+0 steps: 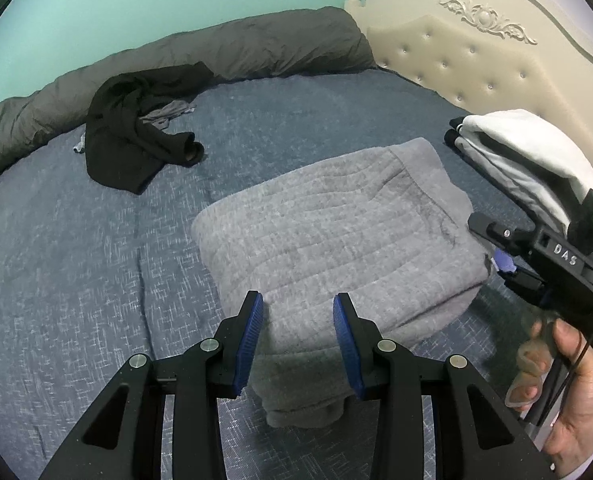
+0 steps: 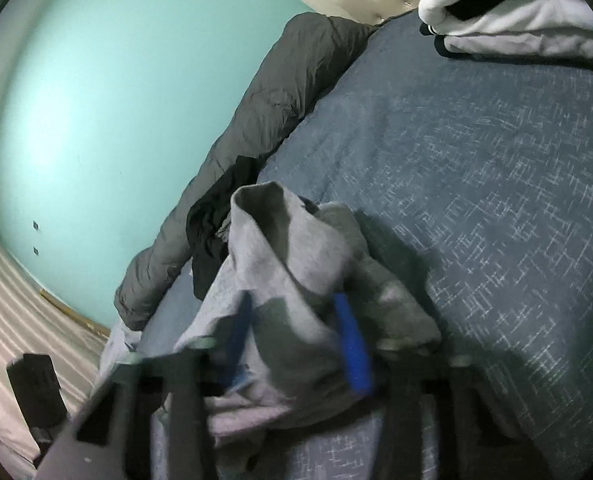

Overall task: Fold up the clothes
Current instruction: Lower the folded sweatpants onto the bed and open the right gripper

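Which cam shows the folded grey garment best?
Left wrist. The folded grey garment lies whole and sharp on the blue bedspread, just past the open left tool. Right wrist shows only blurred grey cloth bunched between the tool's pads; whether it is the same garment cannot be told.

Folded blanket point(image 1: 336, 216) ahead of me on bed point(image 1: 76, 280); heap point(image 1: 136, 136) behind-left, stack point(image 1: 524, 152) right, by headboard point(image 1: 476, 52).

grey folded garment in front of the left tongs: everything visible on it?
The grey folded garment looks like soft, ribbed fleece, folded into a thick rectangular bundle of several layers. It lies flat on the blue bedspread. Its near edge sits between the open left tongs, which do not clamp it. The right tongs are at its right edge.
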Available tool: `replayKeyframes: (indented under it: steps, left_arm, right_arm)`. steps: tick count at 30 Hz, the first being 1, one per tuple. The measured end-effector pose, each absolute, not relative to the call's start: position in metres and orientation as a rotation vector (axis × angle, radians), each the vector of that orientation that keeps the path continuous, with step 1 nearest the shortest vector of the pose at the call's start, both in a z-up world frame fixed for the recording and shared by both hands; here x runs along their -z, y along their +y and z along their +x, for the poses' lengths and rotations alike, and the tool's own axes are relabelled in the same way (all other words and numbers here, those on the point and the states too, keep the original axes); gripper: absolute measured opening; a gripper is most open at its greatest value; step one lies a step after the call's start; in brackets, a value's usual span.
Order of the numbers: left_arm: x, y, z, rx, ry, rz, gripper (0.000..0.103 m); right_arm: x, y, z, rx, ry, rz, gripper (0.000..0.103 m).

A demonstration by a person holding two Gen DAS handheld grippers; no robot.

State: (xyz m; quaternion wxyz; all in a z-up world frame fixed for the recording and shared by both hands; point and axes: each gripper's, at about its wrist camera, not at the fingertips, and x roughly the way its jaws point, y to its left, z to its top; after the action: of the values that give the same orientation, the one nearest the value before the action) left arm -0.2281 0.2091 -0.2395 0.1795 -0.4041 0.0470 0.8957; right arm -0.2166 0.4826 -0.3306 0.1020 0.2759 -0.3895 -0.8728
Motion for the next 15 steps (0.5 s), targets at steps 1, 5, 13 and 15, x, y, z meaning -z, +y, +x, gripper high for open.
replayKeyframes:
  steps: [1,5,13,15]
  left_arm:
    - [0.240,0.209,-0.228,-2.532,0.130,-1.144,0.040]
    - [0.241,0.207,-0.229,-2.532,0.119,-1.148,0.040]
    - [0.233,0.184,-0.218,-2.592,0.077,-1.125,0.040]
    - [0.234,0.174,-0.213,-2.596,0.059,-1.135,0.040]
  right_arm:
    - [0.330,0.483,-0.216,2.587,-1.134,0.822,0.022]
    - [0.330,0.485,-0.214,2.602,-1.145,0.805,0.011]
    - [0.327,0.498,-0.206,2.646,-1.221,0.745,0.003]
    - [0.328,0.500,-0.208,2.653,-1.230,0.739,0.003]
